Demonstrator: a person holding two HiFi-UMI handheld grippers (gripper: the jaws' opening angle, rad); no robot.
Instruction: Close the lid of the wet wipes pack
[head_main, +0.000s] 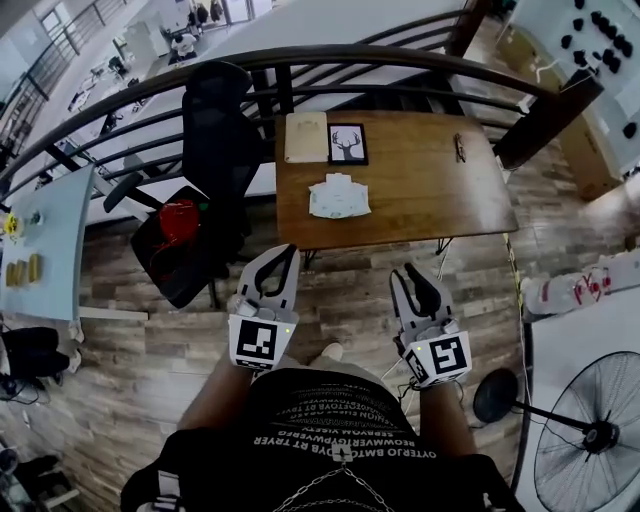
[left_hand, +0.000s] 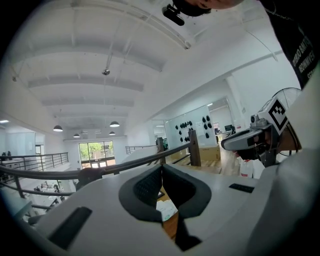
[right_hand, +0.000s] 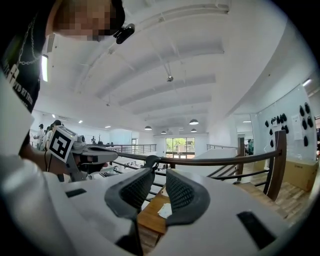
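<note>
The wet wipes pack (head_main: 338, 197), white with pale green print, lies flat near the front middle of the brown wooden table (head_main: 430, 190). Its lid is too small to read from here. Both grippers hang over the floor short of the table's front edge, well apart from the pack. My left gripper (head_main: 290, 250) has its tips touching and holds nothing. My right gripper (head_main: 408, 270) shows a narrow gap between its pads, with nothing in it. The pack (left_hand: 167, 210) appears low between the jaws of the left gripper (left_hand: 162, 169), and as a small white patch (right_hand: 164, 210) below the right gripper (right_hand: 160, 175).
On the table's far side lie a pale board (head_main: 306, 137), a framed deer picture (head_main: 347, 143) and a small dark object (head_main: 459, 148). A black office chair (head_main: 215, 130) stands left of the table, a curved railing (head_main: 400, 55) behind it, and a floor fan (head_main: 590, 435) at the lower right.
</note>
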